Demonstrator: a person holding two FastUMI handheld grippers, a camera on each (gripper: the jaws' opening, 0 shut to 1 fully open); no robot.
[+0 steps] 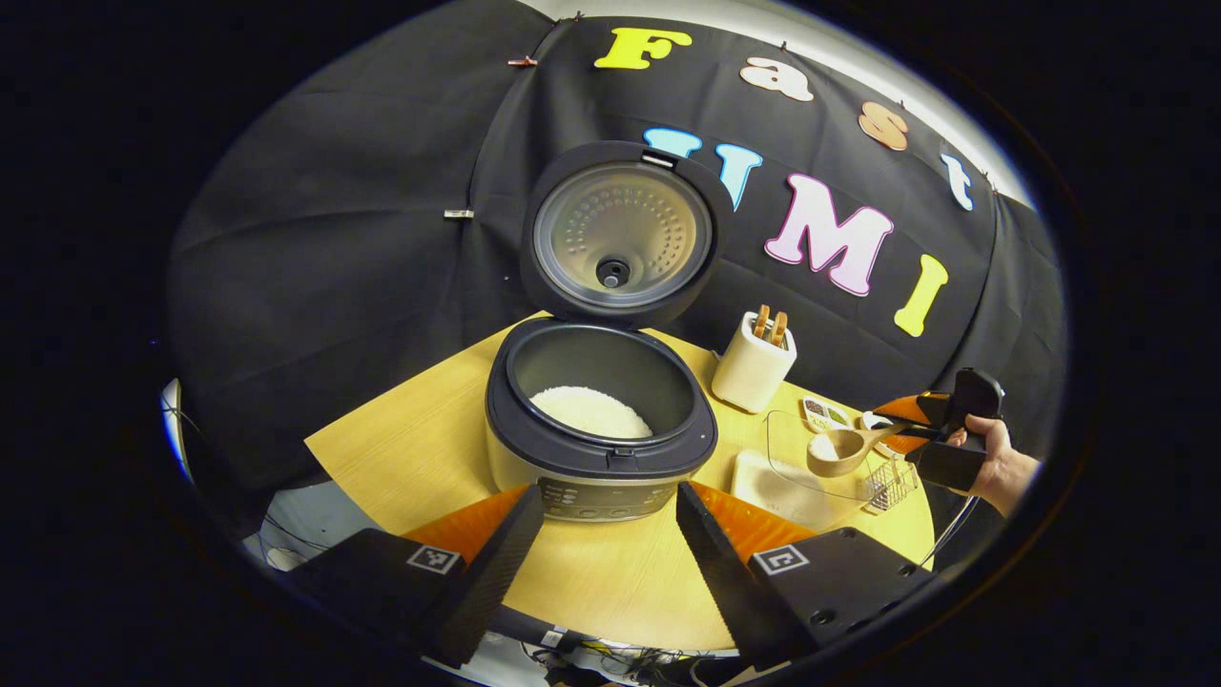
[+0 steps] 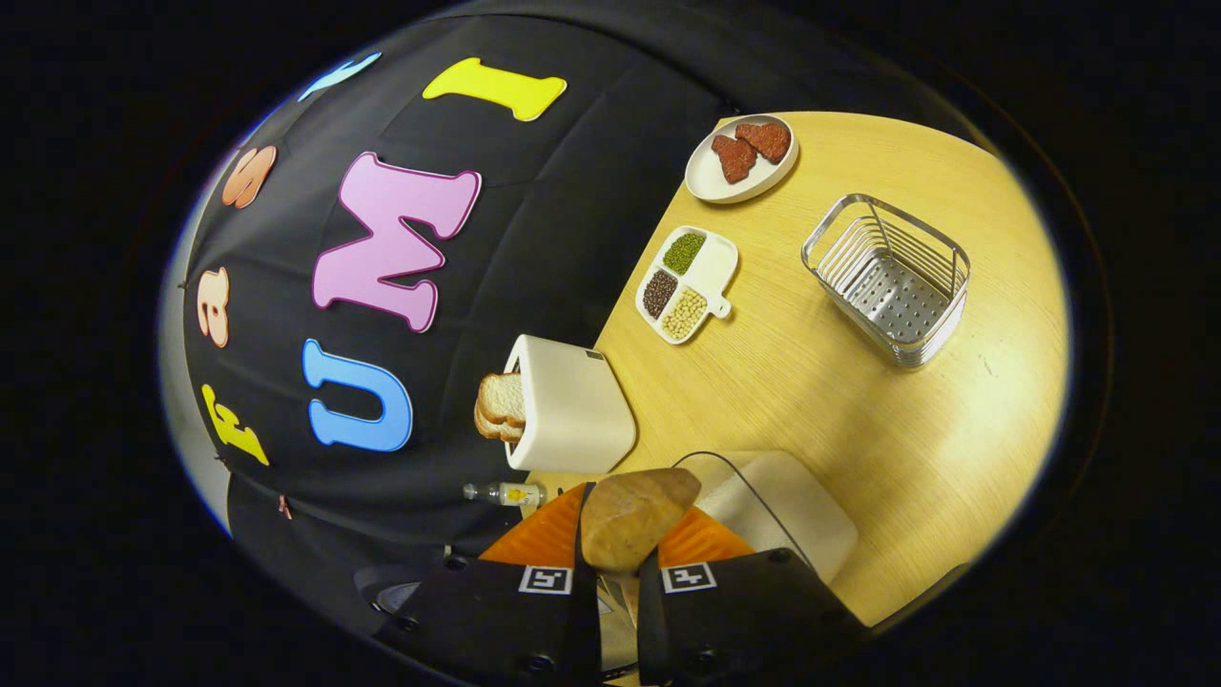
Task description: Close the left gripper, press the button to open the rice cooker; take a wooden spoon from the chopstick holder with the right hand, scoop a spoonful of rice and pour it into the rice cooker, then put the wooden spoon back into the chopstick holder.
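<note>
Rice cooker [image 1: 601,420] stands open mid-worktop [image 1: 401,448], lid up, with white rice already in its pot. My right gripper [image 1: 920,429] is clamped on the handle of the wooden spoon [image 1: 839,448], whose bowl carries a mound of rice above the clear container [image 1: 792,468], to the cooker's right. My left gripper [image 1: 610,534] waits spread wide in front of the cooker. I judge this the carry: keep the bowl level, travel slowly over the pot's rim, and tip only once above the pot.
</note>
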